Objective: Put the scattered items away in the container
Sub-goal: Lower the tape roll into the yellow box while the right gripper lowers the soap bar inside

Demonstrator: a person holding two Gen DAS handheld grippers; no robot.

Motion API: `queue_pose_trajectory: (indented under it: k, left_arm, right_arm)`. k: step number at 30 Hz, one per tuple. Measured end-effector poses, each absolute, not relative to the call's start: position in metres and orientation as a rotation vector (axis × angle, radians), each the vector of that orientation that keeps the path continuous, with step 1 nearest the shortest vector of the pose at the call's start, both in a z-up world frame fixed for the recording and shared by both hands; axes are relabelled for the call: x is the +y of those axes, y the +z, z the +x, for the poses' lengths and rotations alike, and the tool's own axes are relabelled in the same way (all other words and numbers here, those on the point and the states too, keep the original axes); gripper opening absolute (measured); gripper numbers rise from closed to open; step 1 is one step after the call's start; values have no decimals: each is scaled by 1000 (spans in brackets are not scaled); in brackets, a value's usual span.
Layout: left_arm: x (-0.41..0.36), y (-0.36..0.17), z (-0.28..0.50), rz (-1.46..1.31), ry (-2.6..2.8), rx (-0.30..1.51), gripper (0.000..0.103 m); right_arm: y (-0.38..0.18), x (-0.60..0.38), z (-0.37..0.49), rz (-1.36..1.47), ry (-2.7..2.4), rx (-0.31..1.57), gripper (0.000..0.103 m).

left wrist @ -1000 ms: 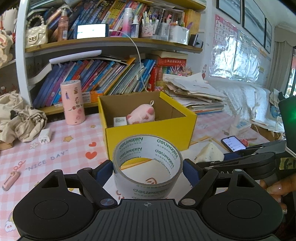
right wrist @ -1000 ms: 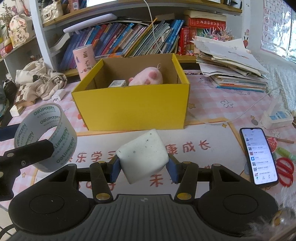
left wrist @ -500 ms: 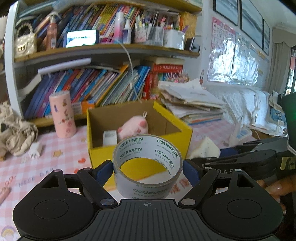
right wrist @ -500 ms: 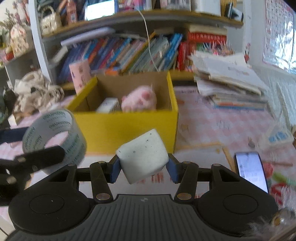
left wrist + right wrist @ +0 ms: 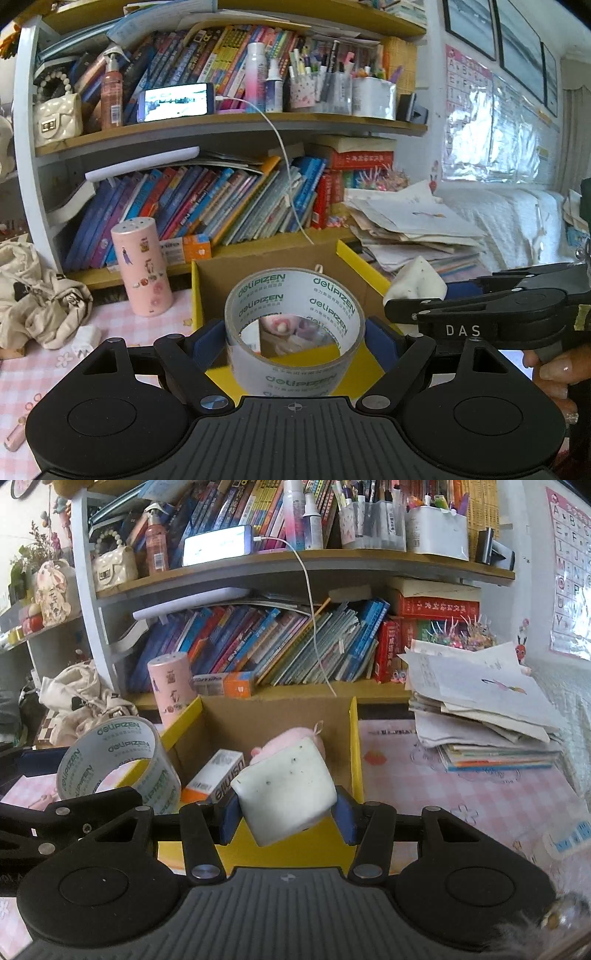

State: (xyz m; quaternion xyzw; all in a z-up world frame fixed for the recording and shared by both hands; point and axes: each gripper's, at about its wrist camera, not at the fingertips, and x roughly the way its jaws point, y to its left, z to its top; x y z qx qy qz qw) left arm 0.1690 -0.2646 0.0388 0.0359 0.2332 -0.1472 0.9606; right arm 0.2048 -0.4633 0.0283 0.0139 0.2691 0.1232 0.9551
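Both of your loads have come forward from short of the yellow box to its near wall — the left tongs clamped on the tape roll, which now hangs at the near-left corner, and the right tongs clamped on the white foam block, which now overhangs the near wall above the box's inside. Judged from this, the carry is nearly done and the release is what remains. Already in the box lie a pink plush toy and a small orange-and-white carton — the block hangs close above both, so it may settle on top of them. The two tongs sit just beside each other, which could crowd a joint drop. On the worktop, a pink canister stands behind the box's left corner, a paper stack lies to the right.
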Motion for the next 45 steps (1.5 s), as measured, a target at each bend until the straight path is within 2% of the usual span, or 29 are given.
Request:
queue_pose_trajectory:
  k: [15, 27, 34, 45]
  left_arm:
    - [-271, 29, 223, 58, -253, 514, 83]
    - [-267, 4, 268, 42, -240, 644, 83]
    - [-264, -6, 278, 34, -226, 692, 83]
    - [-259, -14, 287, 2, -210, 738, 84]
  right_arm:
    - [18, -457, 261, -13, 326, 566, 49]
    - [-11, -448, 309, -72, 370, 687, 49]
    - [-23, -440, 323, -117, 406, 748, 49]
    - [-28, -429, 334, -225, 434, 743, 50]
